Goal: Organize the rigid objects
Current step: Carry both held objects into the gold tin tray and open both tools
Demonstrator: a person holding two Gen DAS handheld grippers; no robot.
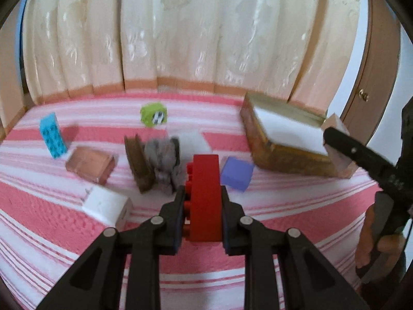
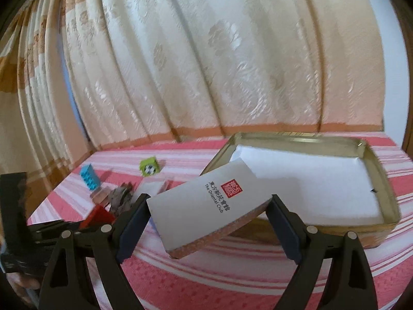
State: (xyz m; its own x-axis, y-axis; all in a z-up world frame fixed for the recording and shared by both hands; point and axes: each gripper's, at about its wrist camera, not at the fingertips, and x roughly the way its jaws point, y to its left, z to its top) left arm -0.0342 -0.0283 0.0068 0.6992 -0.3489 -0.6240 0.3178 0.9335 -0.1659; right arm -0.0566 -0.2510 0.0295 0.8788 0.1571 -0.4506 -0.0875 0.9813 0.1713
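We hold two things by the gold tin.
Our left gripper squeezes a red brick; our right gripper grips a white box saying "The Oriental Club".

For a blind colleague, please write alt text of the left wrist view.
The left gripper holds a red toy brick between its fingers above a pink-and-white striped cloth. Beyond lie a purple block, a blue brick, a green cube and an open gold tin.

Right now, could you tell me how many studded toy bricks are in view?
3: a red brick in the left hand-held gripper, a blue brick standing far left, a green brick near the curtain. Clutter may hide others.
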